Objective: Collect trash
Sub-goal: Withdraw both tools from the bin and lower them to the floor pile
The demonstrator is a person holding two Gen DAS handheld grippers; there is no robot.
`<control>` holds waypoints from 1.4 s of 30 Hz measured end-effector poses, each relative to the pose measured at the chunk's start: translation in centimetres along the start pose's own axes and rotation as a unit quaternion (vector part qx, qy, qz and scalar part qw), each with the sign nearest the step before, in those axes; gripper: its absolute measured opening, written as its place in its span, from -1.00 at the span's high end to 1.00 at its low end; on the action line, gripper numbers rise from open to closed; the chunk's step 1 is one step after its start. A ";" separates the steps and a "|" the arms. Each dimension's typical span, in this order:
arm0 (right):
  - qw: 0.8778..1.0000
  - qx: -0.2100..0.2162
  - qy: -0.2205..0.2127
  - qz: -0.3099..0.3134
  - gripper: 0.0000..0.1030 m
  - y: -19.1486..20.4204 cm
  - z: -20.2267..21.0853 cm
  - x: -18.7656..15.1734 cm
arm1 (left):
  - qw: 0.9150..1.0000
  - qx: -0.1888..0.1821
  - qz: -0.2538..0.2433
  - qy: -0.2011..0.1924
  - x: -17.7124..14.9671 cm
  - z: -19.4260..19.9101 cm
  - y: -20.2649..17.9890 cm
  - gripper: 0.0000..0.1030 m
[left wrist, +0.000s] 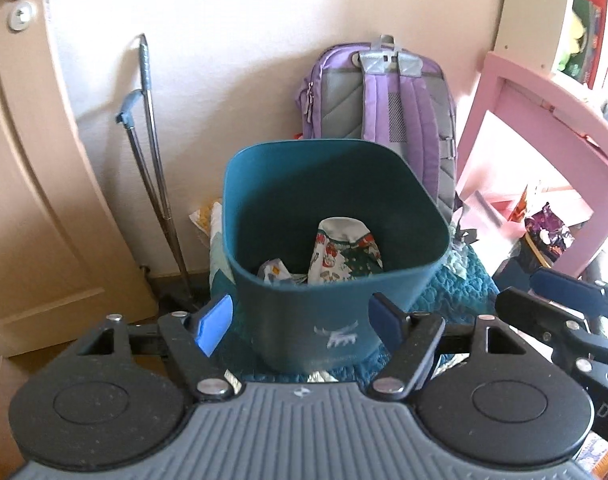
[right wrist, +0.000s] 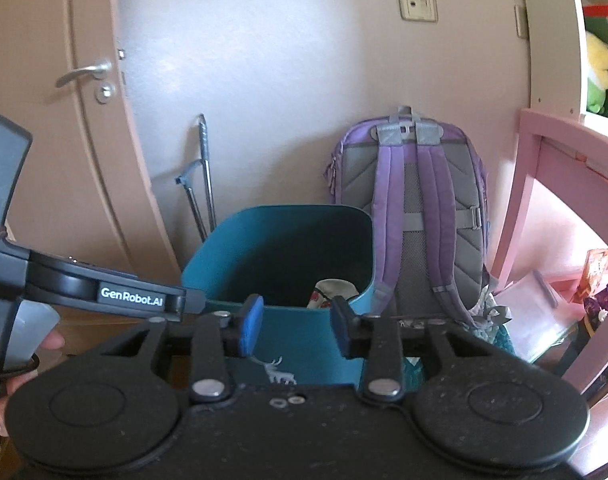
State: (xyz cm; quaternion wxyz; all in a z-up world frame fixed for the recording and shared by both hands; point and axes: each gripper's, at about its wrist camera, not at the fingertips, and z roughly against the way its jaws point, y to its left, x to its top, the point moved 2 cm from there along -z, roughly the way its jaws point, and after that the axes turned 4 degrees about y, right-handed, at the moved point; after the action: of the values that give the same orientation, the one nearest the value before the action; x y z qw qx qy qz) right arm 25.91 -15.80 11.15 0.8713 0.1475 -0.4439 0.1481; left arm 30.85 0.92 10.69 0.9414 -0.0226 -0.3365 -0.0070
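A teal bin [left wrist: 335, 320] with a white deer logo stands on a teal quilted cloth, and it also shows in the right wrist view [right wrist: 304, 344]. Inside lie a crumpled patterned paper cup [left wrist: 343, 256] and a small wrapper [left wrist: 274, 270]; the cup's top shows in the right wrist view [right wrist: 331, 290]. My left gripper [left wrist: 300, 322] is open and empty, just in front of the bin's near wall. My right gripper [right wrist: 298, 326] is open and empty, a little farther back from the bin. The left gripper's body [right wrist: 104, 292] crosses the right wrist view at the left.
A purple backpack [left wrist: 379, 96] leans on the wall behind the bin. A metal pole [left wrist: 156, 152] stands beside the door [left wrist: 32, 160]. A pink table [left wrist: 543, 120] stands at the right, with wrappers [left wrist: 547, 232] on the floor under it.
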 end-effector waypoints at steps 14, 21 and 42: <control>0.999 0.047 0.017 0.000 -0.19 1.7 4.0 -7.7 | 0.999 -0.008 0.045 -0.014 -9.5 4.4 2.1 -0.61; 0.994 0.043 0.098 -0.016 -0.22 0.9 -1.8 -14.3 | 0.998 -0.014 0.061 0.024 -15.0 -1.5 5.5 -0.93; 0.908 0.066 0.413 0.013 -0.22 0.0 -26.4 -40.0 | 0.915 0.066 0.233 0.324 -37.2 -33.8 12.6 -0.93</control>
State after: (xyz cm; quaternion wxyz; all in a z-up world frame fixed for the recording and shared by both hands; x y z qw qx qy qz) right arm 22.68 -10.59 -36.38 0.9631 0.1242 -0.0358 0.2359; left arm 23.82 11.87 -39.51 0.9732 -0.0347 0.0023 0.2275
